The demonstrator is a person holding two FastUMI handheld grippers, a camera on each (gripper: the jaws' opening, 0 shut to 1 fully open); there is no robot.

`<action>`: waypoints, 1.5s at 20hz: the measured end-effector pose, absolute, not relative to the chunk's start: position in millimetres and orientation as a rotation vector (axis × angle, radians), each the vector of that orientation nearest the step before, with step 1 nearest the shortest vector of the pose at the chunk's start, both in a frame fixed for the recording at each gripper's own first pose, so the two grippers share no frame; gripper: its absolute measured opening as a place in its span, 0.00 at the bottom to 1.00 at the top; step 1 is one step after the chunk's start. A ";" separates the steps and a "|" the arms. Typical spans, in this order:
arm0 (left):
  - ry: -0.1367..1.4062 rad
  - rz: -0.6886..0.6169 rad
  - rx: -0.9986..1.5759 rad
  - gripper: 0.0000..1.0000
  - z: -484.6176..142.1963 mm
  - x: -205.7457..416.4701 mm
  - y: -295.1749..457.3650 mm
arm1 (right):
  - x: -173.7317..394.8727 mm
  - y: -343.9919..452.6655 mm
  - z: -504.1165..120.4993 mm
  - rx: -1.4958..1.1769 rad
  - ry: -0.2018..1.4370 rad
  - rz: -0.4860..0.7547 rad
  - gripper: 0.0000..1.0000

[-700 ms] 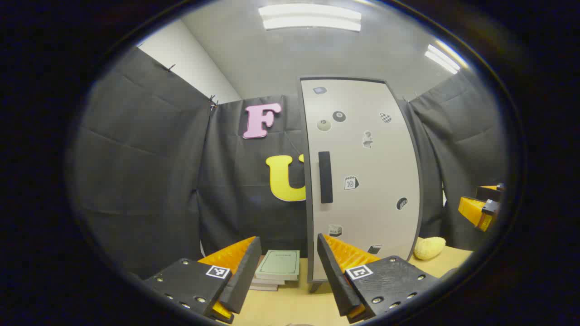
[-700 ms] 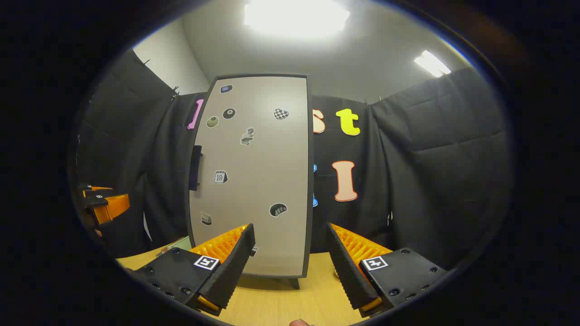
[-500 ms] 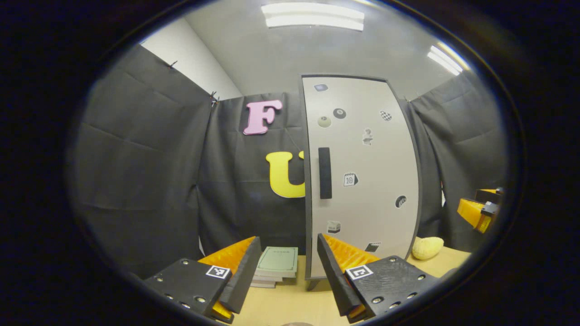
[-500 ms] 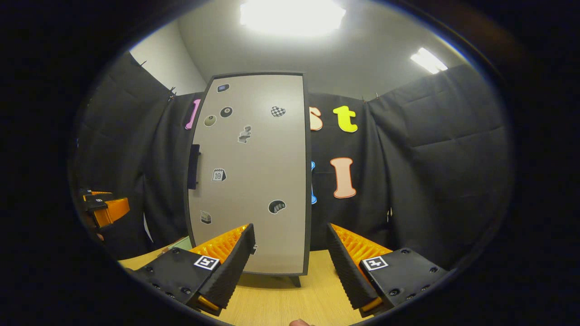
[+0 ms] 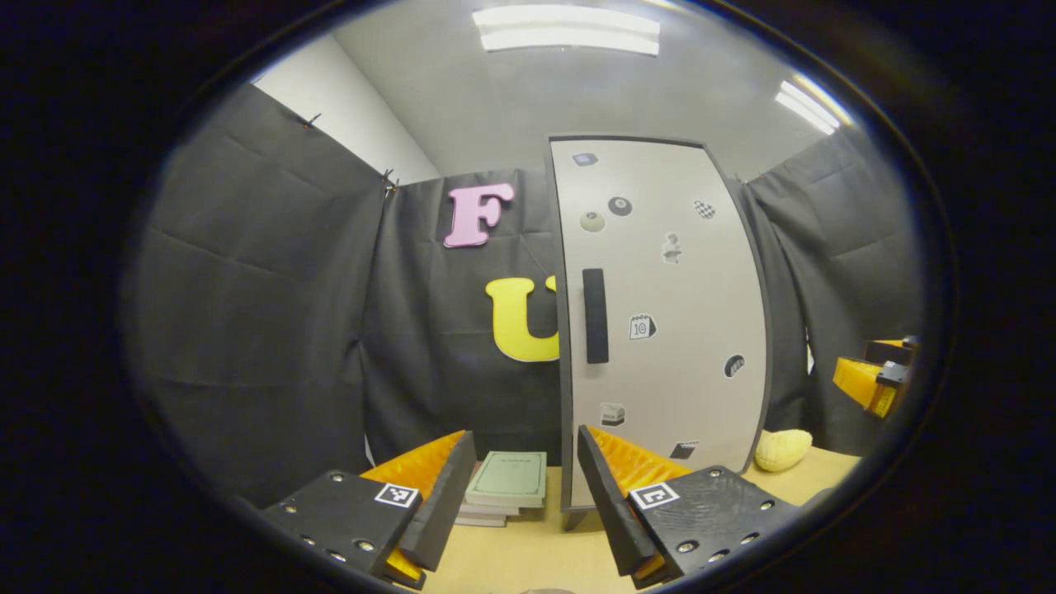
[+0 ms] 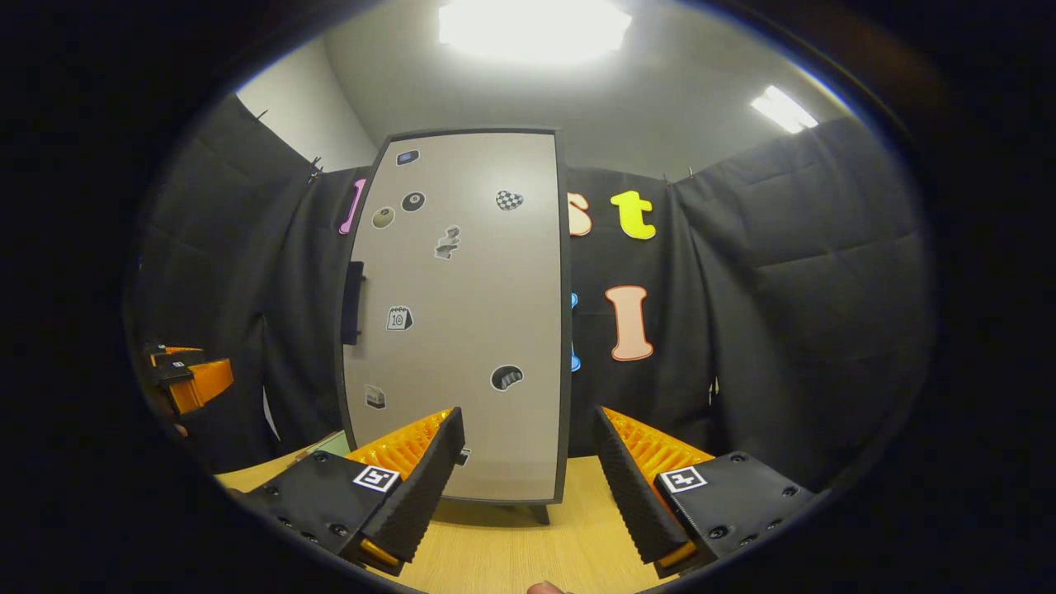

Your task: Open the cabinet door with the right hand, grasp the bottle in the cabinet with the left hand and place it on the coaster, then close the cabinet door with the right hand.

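Note:
A tall grey cabinet (image 5: 668,330) stands on the wooden table with its door closed; small stickers dot the door and a black vertical handle (image 5: 595,316) sits near its left edge. In the right gripper view the cabinet (image 6: 462,330) stands ahead, slightly left, and its handle (image 6: 353,302) is at the door's left edge. My left gripper (image 5: 522,487) is open and empty, short of the cabinet. My right gripper (image 6: 530,466) is open and empty too, facing the door's lower right part. The cabinet's inside is hidden behind the door.
A stack of green-covered notebooks (image 5: 505,487) lies on the table (image 5: 528,553) left of the cabinet's foot. A yellow knobbly object (image 5: 782,450) rests to the cabinet's right. The right gripper (image 5: 876,375) shows at the edge of the left gripper view, the left gripper (image 6: 188,379) at the edge of the right gripper view.
Both views have shifted very slightly; the cabinet sits a touch differently in frame. The door stays closed and both grippers stay open.

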State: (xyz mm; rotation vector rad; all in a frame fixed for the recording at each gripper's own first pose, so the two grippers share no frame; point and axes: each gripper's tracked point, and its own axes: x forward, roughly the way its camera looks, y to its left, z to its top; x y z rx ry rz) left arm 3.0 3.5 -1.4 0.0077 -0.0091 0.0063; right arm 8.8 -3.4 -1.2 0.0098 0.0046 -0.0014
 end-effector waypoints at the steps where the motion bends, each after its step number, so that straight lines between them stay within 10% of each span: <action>1: -0.010 0.008 0.007 0.75 -1.4 3.3 3.8 | 9.7 -3.5 -1.3 0.014 0.007 -0.002 0.97; 30: 0.059 0.330 0.043 0.80 -26.0 -51.8 196.1 | 129.7 183.7 124.5 0.021 -0.104 0.290 0.98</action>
